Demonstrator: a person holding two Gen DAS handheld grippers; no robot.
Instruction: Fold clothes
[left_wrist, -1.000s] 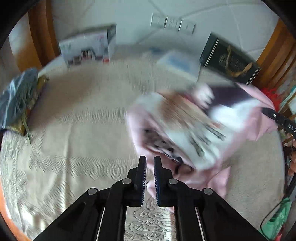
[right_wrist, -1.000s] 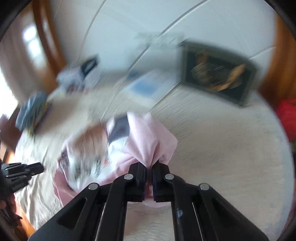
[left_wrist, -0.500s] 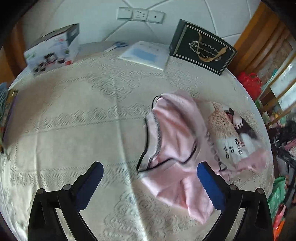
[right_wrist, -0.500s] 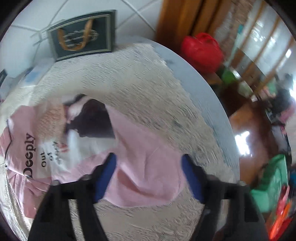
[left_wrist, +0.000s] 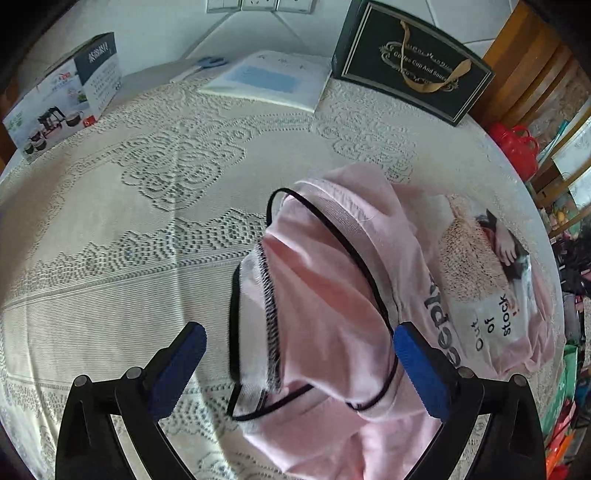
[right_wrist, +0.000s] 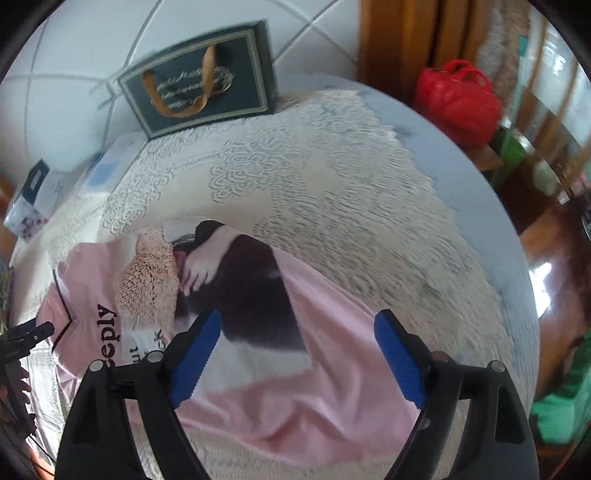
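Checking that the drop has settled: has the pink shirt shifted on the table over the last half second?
Cannot tell. In the left wrist view the pink shirt lies the same way below the dark gift bag, only larger, as a nearing camera would show it.

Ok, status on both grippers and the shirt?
Left gripper open, right gripper open, both over cloth. Pink shirt bunched on lace tablecloth, unfolded. Nothing in the way.

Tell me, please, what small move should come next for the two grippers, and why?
Probably lower the left gripper and pinch the black-trimmed neckline to pull it flat. Both grippers, the right gripper too, are open, and the pink shirt lies bunched on the tablecloth.
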